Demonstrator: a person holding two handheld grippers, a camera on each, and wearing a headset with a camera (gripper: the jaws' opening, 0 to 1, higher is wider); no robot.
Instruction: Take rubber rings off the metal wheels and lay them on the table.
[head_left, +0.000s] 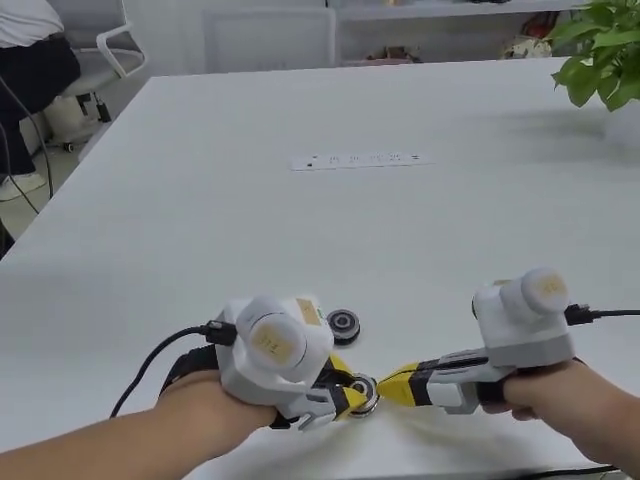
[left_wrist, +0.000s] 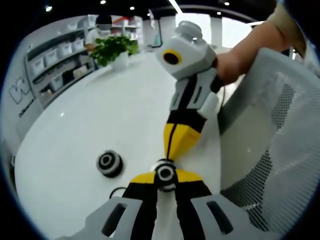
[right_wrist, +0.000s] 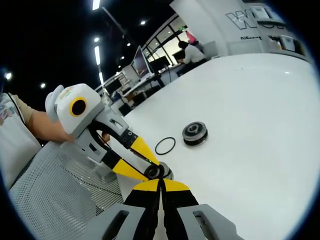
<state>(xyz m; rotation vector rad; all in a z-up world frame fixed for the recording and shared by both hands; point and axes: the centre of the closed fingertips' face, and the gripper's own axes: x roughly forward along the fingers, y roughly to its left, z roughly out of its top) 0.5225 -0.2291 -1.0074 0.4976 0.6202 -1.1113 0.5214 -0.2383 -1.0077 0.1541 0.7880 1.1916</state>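
My left gripper (head_left: 350, 395) is shut on a small metal wheel (head_left: 363, 391), held just above the white table (head_left: 300, 230) near its front edge. In the left gripper view the wheel (left_wrist: 165, 174) sits between the yellow tips. My right gripper (head_left: 383, 386) comes in from the right, shut, its tips pinching the black rubber ring at the wheel's rim (right_wrist: 156, 171). A second wheel (head_left: 343, 322) with its ring on lies flat on the table just beyond. One loose rubber ring (right_wrist: 165, 145) lies on the table beside that wheel (right_wrist: 195, 133).
A white power strip (head_left: 360, 160) lies at the table's middle. A potted plant (head_left: 603, 55) stands at the far right corner. An office chair (head_left: 105, 50) is at the far left. A mesh chair (left_wrist: 272, 150) sits close behind the table's near edge.
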